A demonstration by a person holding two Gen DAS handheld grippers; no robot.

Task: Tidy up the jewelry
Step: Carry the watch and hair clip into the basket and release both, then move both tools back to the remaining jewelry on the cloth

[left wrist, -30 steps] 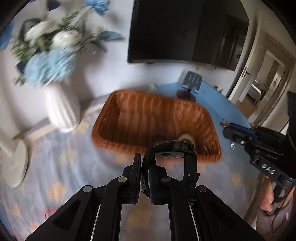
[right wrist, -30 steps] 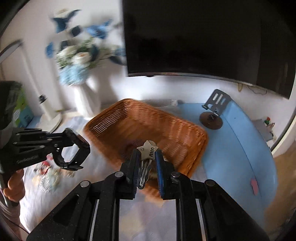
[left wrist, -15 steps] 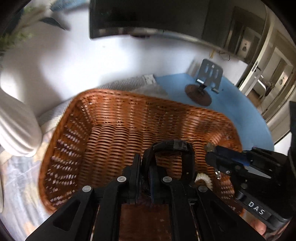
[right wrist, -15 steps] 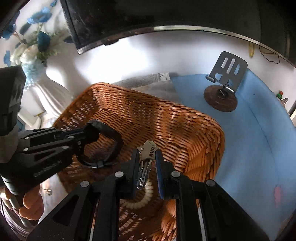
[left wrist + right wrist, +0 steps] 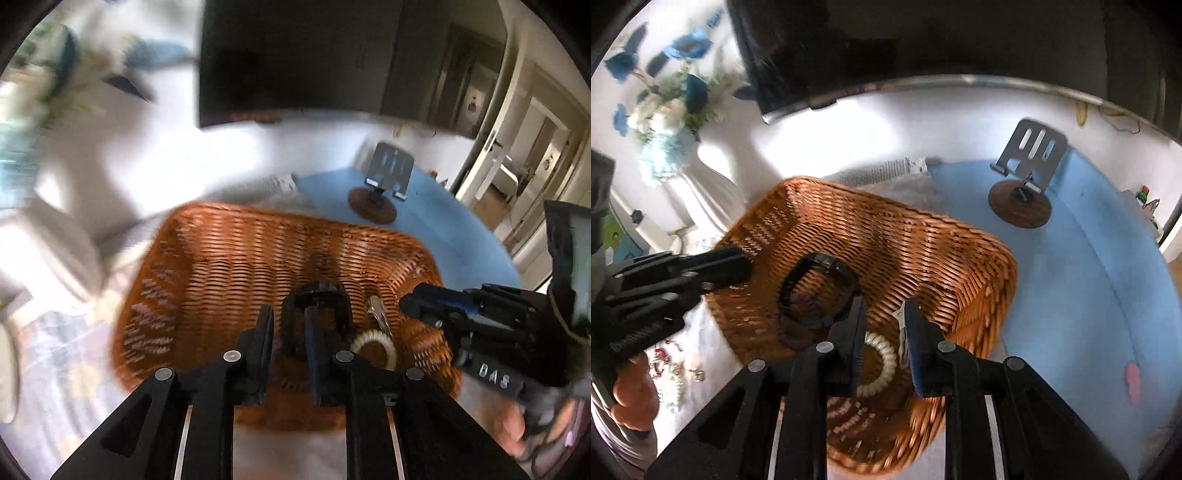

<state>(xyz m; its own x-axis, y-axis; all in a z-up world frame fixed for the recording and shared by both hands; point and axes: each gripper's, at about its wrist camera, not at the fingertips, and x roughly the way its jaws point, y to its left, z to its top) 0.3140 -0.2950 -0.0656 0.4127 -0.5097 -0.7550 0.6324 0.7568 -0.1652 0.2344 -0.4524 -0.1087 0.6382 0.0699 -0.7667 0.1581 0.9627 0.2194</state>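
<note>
Both our tongs have opened since half a second ago: the left gripper (image 5: 288, 328) and right gripper (image 5: 884, 325) now hold nothing. Just ahead of them, the black watch (image 5: 816, 291), silver hair clip (image 5: 377, 315) and white spiral band (image 5: 881, 363) lie inside the wicker basket (image 5: 923, 236).

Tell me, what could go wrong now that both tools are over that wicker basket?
1. The silver metal clip sits right against one of the open fingers of the right gripper. Pulling back might drag it out of the brown wicker basket.
2. The black watch lies close ahead of the left gripper, so a finger might snag its strap.
</note>
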